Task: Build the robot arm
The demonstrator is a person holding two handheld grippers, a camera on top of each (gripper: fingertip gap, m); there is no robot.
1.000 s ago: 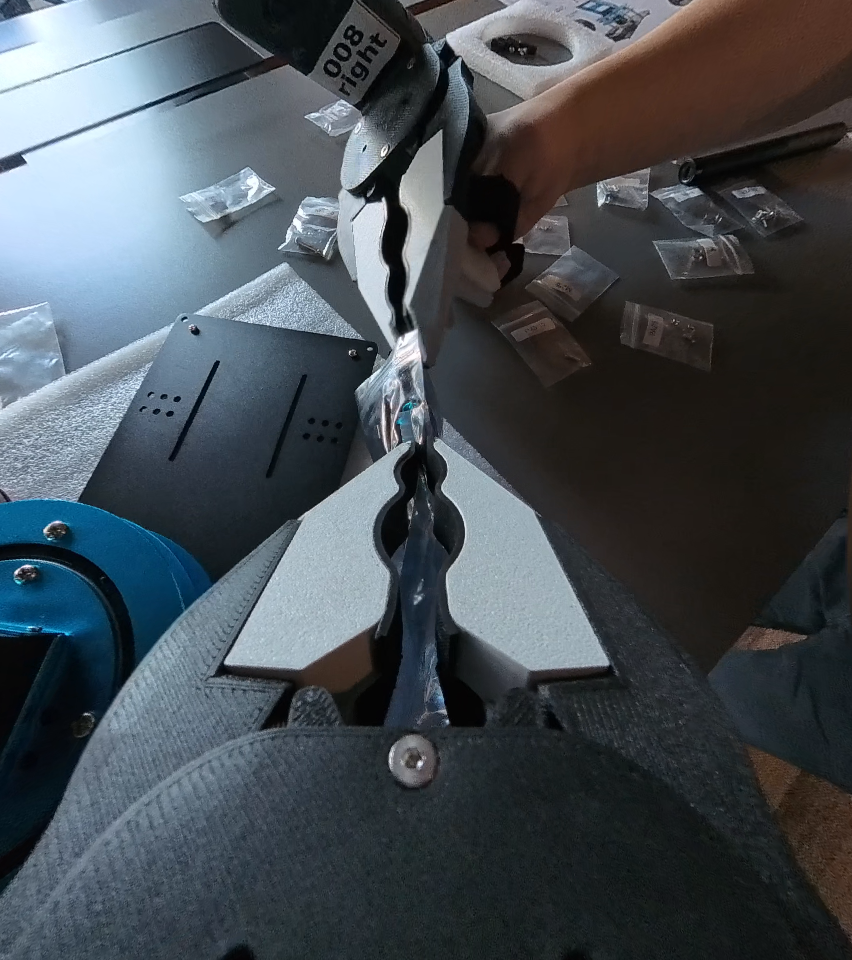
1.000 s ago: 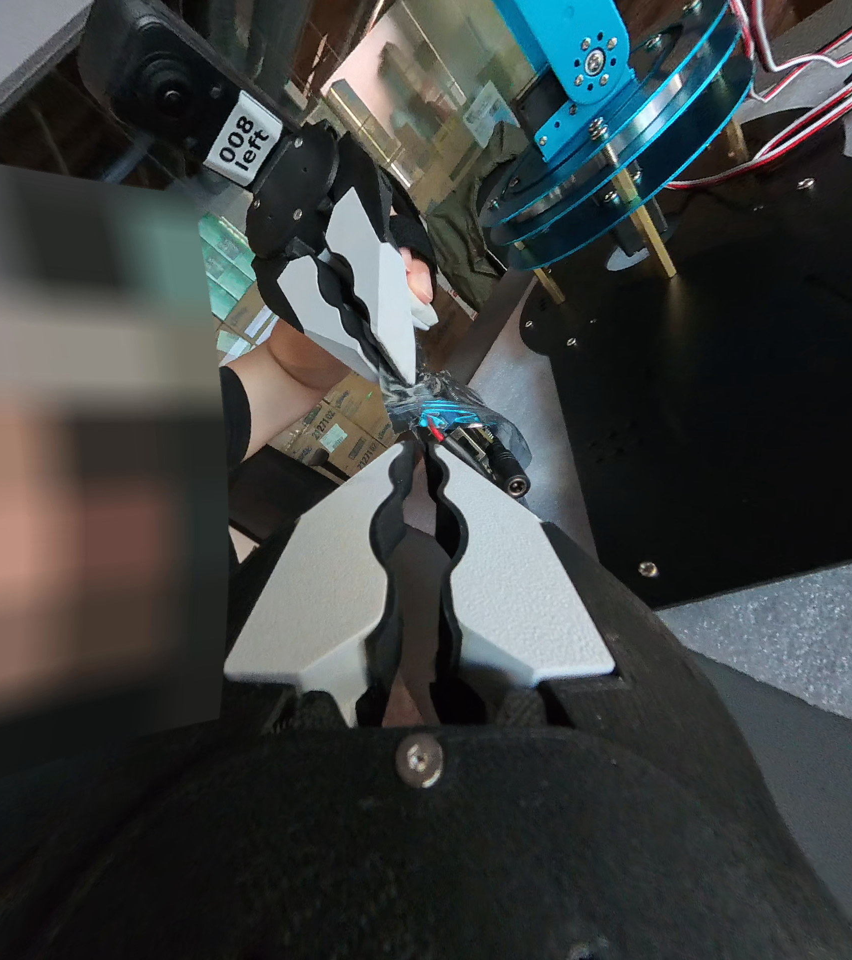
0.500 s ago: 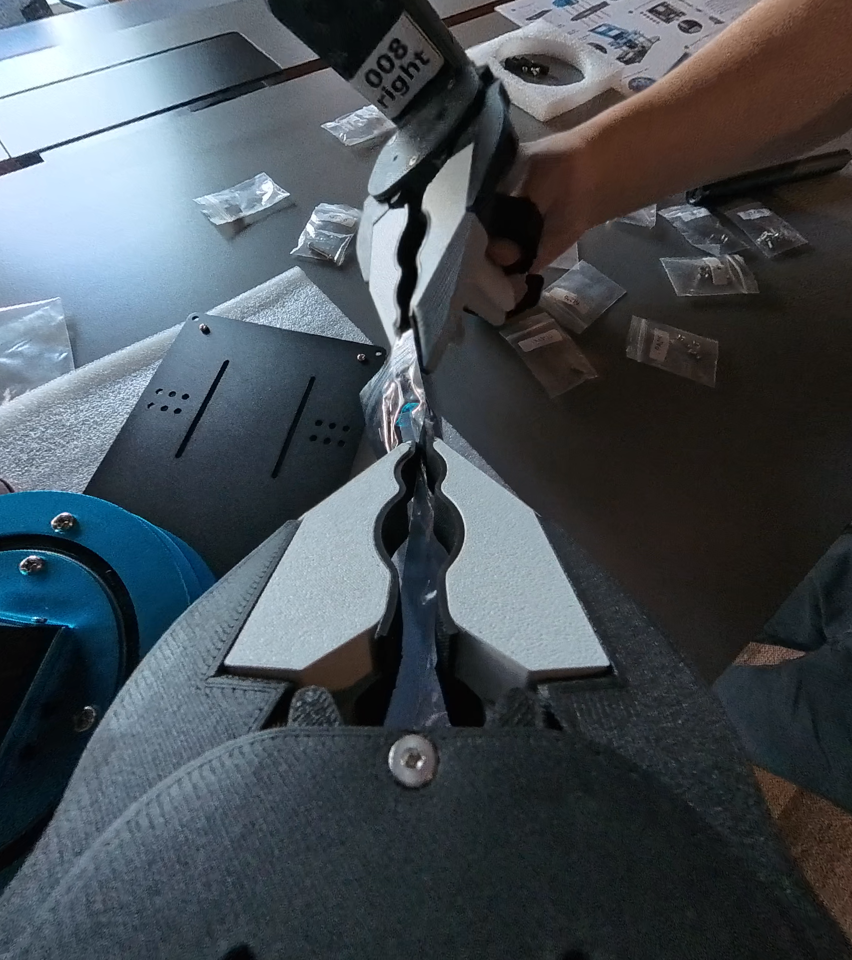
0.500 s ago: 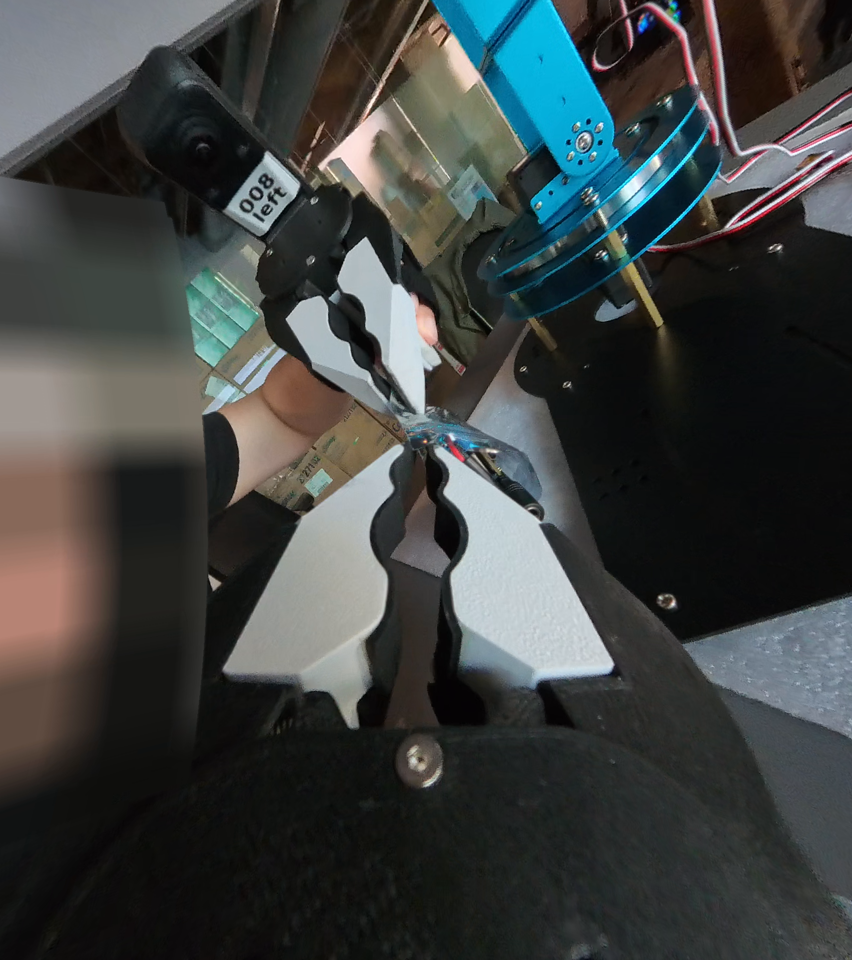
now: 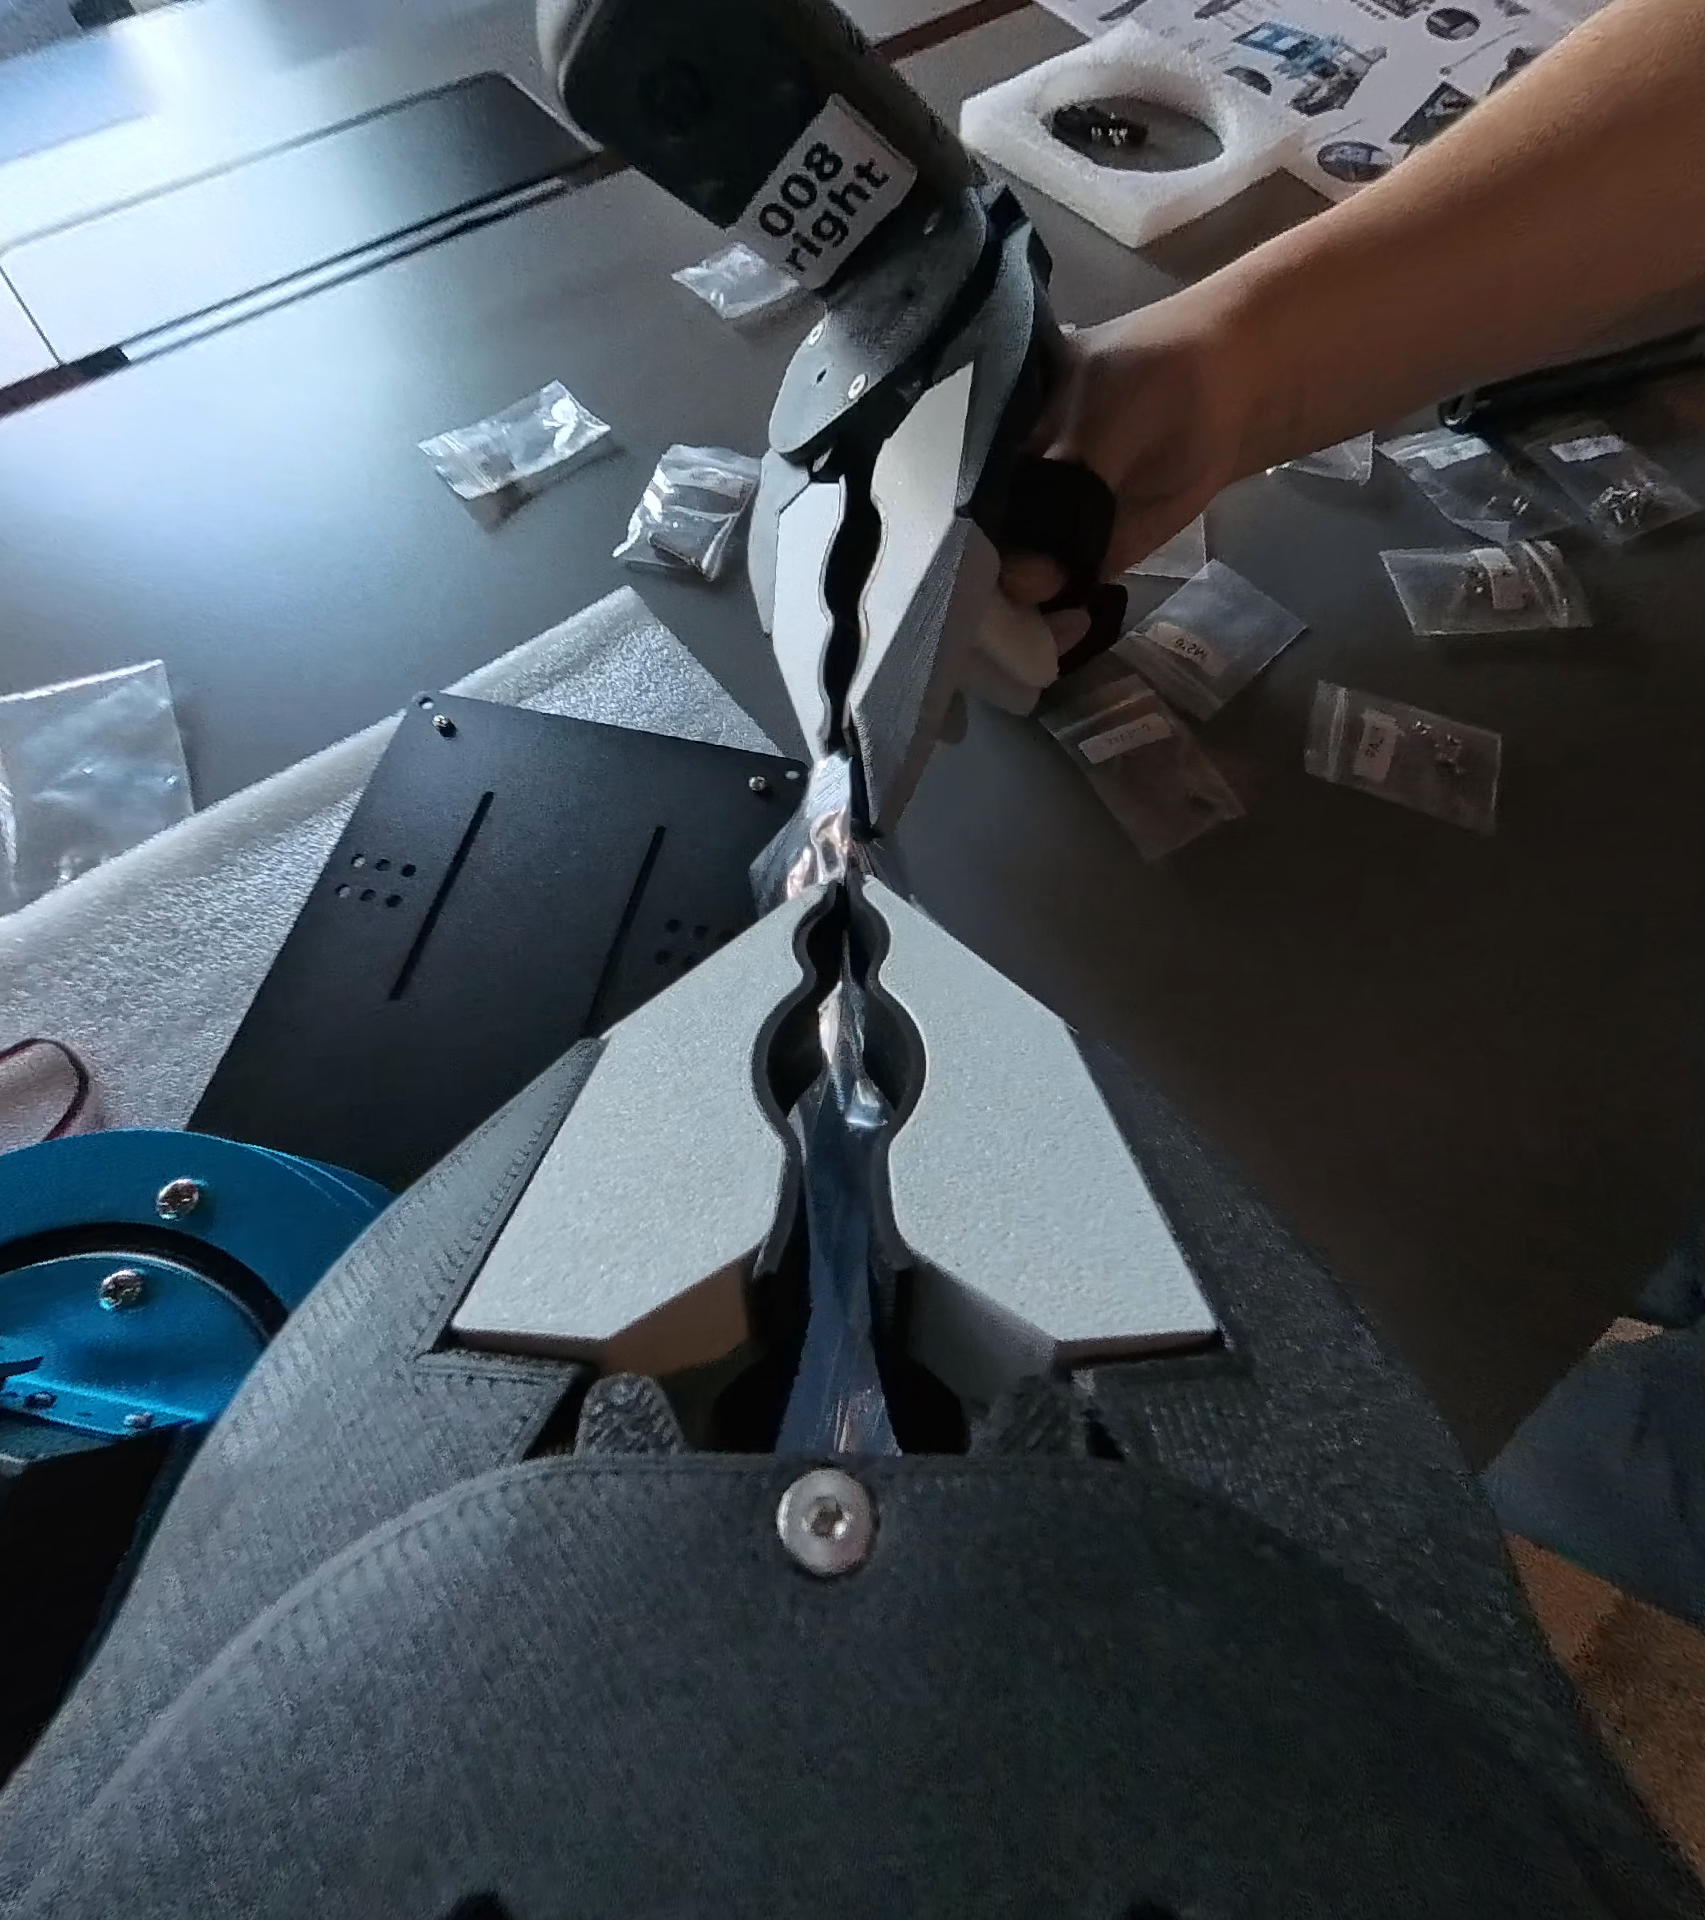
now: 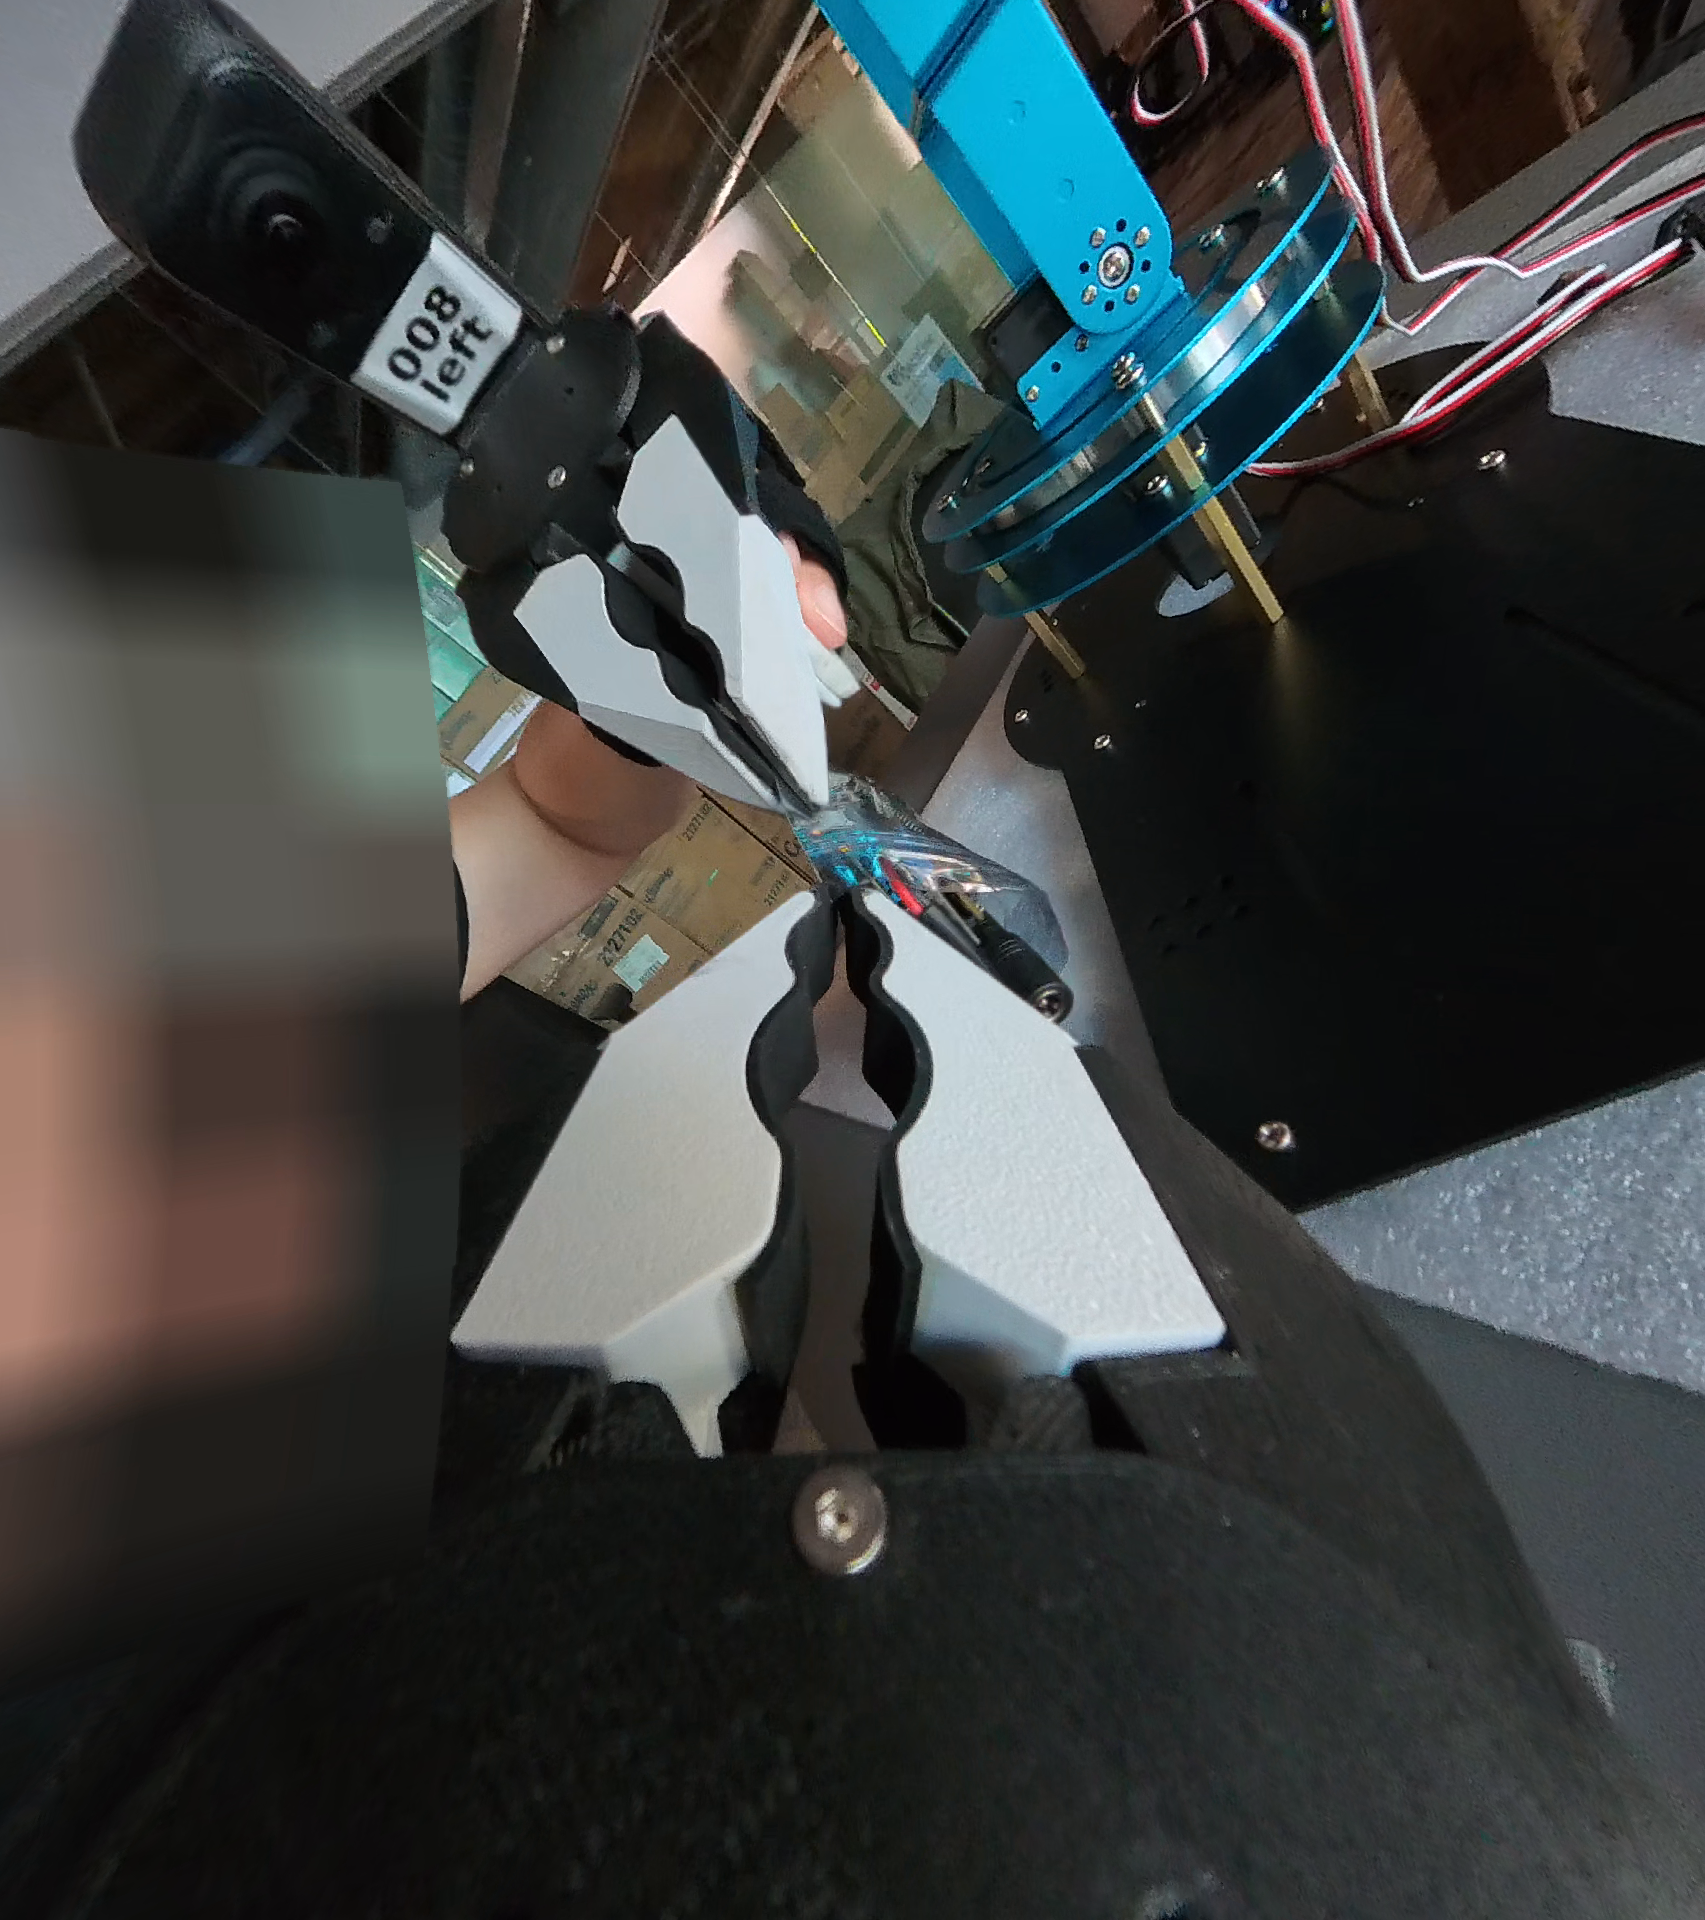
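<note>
Clear plastic bag [image 6: 915,883], light, crinkly and slippery, cable plug inside, pinched mid-frame between closed left gripper [image 5: 846,902] and closed right gripper [image 6: 840,906]; best gripped at film edges.

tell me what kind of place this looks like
Probably a robotics workbench: a dark table strewn with small hardware bags, a black plate on foam, and a blue servo turntable with wires.

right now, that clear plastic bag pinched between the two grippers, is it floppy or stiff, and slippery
Probably floppy: the clear plastic bag crumples between the left gripper and right gripper. Likely slippery, since its film is glossy. It may swing unevenly, as a black plug hangs at one end.
</note>
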